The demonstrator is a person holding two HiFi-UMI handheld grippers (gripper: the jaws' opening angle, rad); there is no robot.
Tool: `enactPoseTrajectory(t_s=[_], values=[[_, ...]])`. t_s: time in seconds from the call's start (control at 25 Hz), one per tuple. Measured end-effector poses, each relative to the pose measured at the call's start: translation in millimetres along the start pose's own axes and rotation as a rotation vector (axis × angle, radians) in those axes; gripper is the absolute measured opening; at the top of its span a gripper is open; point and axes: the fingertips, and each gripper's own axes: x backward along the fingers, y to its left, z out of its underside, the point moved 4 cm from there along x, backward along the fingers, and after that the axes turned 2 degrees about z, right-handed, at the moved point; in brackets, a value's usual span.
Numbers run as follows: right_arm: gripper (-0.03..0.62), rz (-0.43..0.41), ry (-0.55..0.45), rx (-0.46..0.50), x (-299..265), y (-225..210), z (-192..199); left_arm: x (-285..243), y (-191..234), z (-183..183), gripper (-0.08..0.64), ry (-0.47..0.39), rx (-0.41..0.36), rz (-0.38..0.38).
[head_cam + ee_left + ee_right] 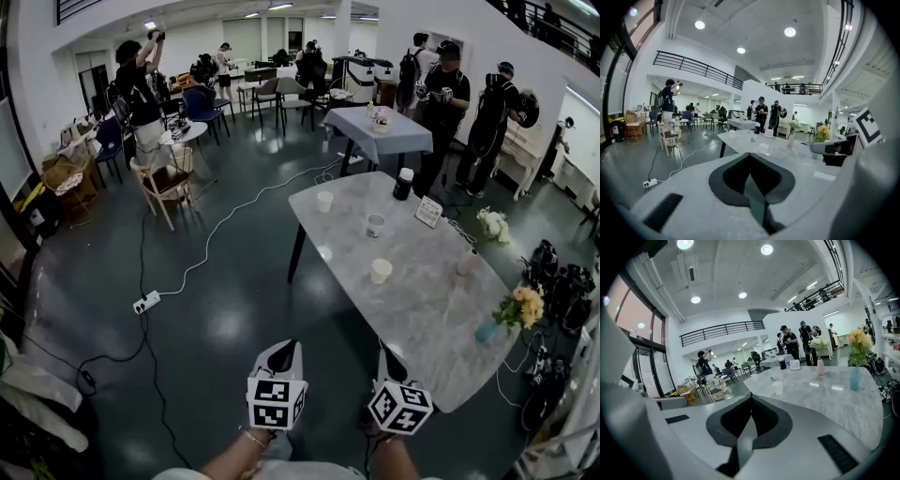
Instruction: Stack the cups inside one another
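Cups untouched, all well ahead of the claws. Left gripper (pixel 284 349) and right gripper (pixel 387 354) sat low centre, jaws together, empty, at the near end of the table (pixel 441 328). Near cup (pixel 381 270) stood mid-frame, second cup (pixel 375 225) above it, far cup (pixel 324 201) upper centre. Best, by my judgement, was to open one claw early and take the near cup by its wall.

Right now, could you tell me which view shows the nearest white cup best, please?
The head view: the nearest white cup stands whole on the marble table, seen from above. The right gripper view shows it small, from the side; the left gripper view shows it smaller and paler.
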Motion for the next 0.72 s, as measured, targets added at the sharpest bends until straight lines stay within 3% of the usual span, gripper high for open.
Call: enactPoseTrajectory(t_s=[0.36, 0.72], values=[[0.006, 0.008, 0.057, 0.008, -56, 33, 7, -32, 58, 5, -0.003, 0.048, 0.039, 0.011], [0.007, 0.017, 0.040, 0.013, -105, 74, -5, -60, 118, -9, -0.003, 0.046, 0.039, 0.031]])
